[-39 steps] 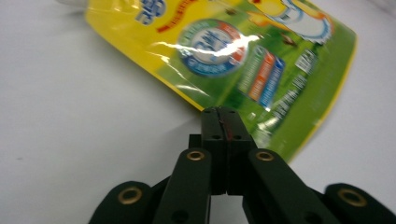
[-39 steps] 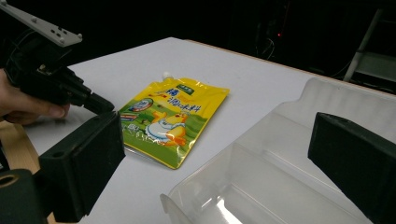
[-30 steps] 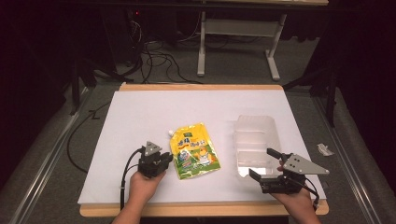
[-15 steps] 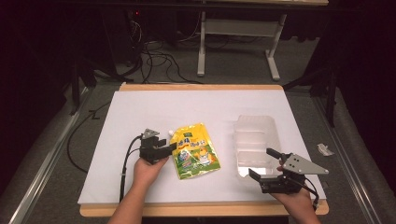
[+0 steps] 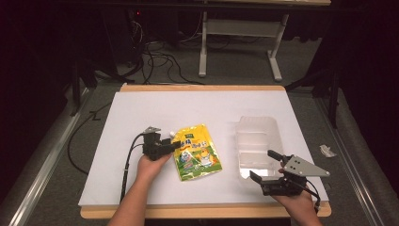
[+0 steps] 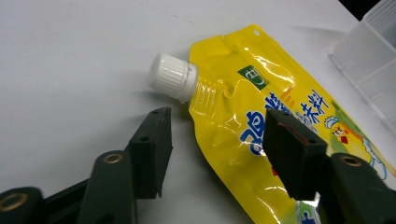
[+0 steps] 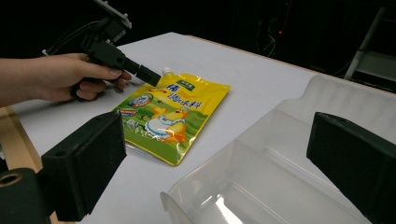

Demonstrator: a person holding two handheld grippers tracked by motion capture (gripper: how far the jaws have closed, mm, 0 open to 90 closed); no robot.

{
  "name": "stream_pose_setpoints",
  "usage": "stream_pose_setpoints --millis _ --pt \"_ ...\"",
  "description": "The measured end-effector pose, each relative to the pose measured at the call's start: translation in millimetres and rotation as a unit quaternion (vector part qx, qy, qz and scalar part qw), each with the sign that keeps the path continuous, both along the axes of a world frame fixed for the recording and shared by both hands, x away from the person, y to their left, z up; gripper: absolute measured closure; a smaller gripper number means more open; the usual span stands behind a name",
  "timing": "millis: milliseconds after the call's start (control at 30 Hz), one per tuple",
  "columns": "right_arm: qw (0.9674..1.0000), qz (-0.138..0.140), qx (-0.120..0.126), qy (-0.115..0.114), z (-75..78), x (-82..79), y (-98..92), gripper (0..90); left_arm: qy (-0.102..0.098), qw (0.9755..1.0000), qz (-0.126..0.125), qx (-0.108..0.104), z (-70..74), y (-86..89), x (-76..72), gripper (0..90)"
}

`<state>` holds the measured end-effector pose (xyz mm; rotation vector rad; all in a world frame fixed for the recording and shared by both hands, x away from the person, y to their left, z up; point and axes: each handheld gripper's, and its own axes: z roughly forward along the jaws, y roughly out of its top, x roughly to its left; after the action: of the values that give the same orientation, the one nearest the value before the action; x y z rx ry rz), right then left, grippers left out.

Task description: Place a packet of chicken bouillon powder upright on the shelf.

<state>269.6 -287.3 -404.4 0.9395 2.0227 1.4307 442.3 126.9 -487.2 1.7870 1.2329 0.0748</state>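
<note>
In the high view, the left gripper (image 5: 175, 144) sits a little left of the centre of the frame, at the upper left corner of the flat yellow plastic spout pouch with a white screw cap (image 5: 197, 152), which lies on the white counter (image 5: 141, 113) in the middle of the picture. Compared with the picture of one second ago, this gripper has travelled from the lower left side of the pouch toward its cap end, and its jaws have just been opening; they now stand wide apart. The right gripper (image 5: 264, 165) is in the lower right of the frame, at the near edge of the clear plastic compartment tray (image 5: 256, 141), and it is in the same place as before, jaws spread and empty. In the left gripper view, the pouch (image 6: 261, 121) runs from the upper centre to the lower right, and its white cap (image 6: 172, 77) is above the gap between the two black jaws; the pads do not press on anything yet. I judge that the hand prepares to close on the neck or corner of the pouch. In the right gripper view, the tray (image 7: 280, 177) fills the lower right between the wide jaws, and the pouch (image 7: 173, 116) lies in the centre left, with the left gripper (image 7: 149, 74) at its far corner.
</note>
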Motion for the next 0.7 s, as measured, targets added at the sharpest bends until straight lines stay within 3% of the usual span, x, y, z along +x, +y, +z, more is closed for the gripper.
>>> stream_pose_setpoints --millis 133,200,400,533,700 --pt "1.0 0.0 -0.001 0.001 0.0 -0.8 1.0 4.8 0.017 0.9997 -0.011 -0.017 -1.4 3.3 1.6 52.6" --pt "1.0 0.0 -0.001 0.001 0.0 -1.3 1.4 5.0 0.018 0.9997 -0.011 -0.015 -1.6 2.7 1.2 59.8" --pt "1.0 0.001 -0.001 0.0 -0.2 -1.1 0.7 5.2 0.027 0.9994 -0.012 -0.017 -2.3 3.0 1.4 69.8" --pt "1.0 -0.002 -0.001 -0.001 -0.1 -1.2 0.1 5.3 0.009 0.9998 -0.016 -0.01 -0.6 1.7 -1.7 85.7" --pt "1.0 -0.003 -0.001 0.0 -0.1 -1.0 0.2 5.5 -0.01 0.9999 -0.012 0.004 2.5 -2.4 -6.0 89.3"
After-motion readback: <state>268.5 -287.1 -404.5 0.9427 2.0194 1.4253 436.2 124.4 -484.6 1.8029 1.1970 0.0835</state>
